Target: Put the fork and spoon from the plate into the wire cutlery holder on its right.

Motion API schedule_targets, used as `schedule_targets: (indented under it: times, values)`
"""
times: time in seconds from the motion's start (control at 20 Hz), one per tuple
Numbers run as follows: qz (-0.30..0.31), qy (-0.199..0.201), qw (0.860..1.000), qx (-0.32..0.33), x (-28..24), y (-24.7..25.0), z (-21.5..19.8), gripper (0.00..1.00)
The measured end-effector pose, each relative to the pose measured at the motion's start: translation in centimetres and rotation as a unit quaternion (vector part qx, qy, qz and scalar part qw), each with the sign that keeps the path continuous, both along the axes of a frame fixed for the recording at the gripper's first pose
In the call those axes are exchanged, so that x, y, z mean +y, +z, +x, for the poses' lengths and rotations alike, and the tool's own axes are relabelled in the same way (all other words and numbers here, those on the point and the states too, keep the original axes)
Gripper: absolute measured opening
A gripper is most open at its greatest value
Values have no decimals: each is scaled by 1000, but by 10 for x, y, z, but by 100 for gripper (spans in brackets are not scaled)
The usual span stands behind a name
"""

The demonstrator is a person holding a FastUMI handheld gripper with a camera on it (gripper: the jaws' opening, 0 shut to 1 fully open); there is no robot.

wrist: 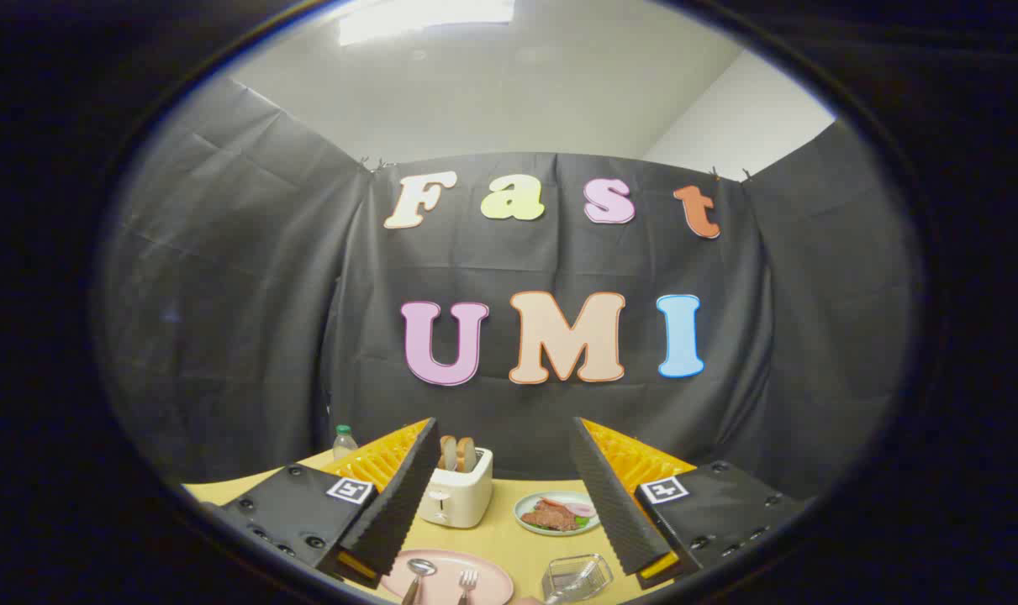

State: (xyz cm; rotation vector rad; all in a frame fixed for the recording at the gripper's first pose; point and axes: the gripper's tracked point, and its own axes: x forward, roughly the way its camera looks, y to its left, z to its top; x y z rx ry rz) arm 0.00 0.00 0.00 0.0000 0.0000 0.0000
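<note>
A pink plate lies on the yellow table between my fingers, close in. On it rest a spoon at the left and a fork at the right, heads pointing away from me. The wire cutlery holder lies just right of the plate, near my right finger. My gripper is open and held well above the table, nothing between its fingers.
A white toaster with two bread slices stands beyond the plate. A small plate of food sits to its right. A small bottle stands at the back left, behind my left finger.
</note>
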Motion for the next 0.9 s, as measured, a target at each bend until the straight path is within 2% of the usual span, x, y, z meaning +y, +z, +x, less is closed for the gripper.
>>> schedule_targets:
  times: [0.9]
  values:
    - [5,16,998,53,9,-42,4,99]
